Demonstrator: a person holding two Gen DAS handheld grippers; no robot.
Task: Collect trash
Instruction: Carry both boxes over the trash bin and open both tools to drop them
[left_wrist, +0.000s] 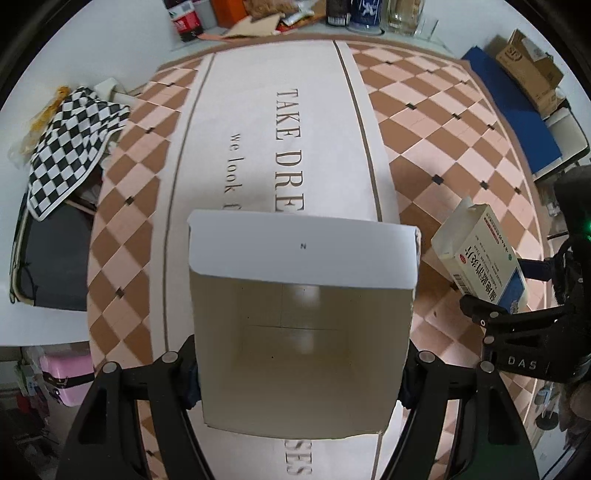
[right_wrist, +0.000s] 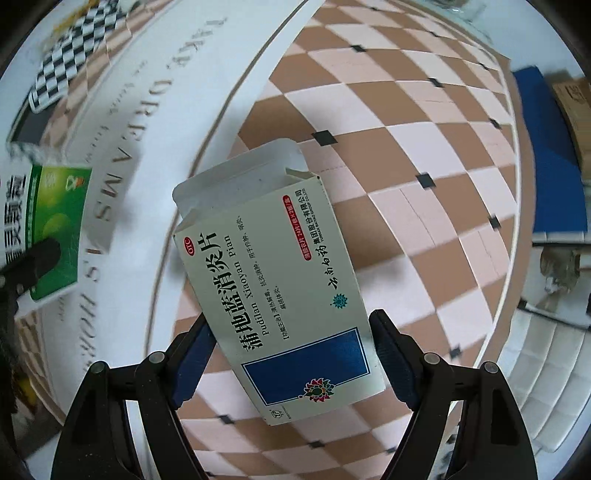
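Both pairs of jaws pinch boxes. The left gripper (left_wrist: 299, 373) holds an open carton (left_wrist: 303, 317) mouth-up; the right gripper (right_wrist: 291, 354) holds a medicine box (right_wrist: 280, 295) lengthwise, just beside it.

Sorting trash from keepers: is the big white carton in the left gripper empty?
Empty: the white cardboard carton has its flap open, and the left wrist view shows only its bare bottom.
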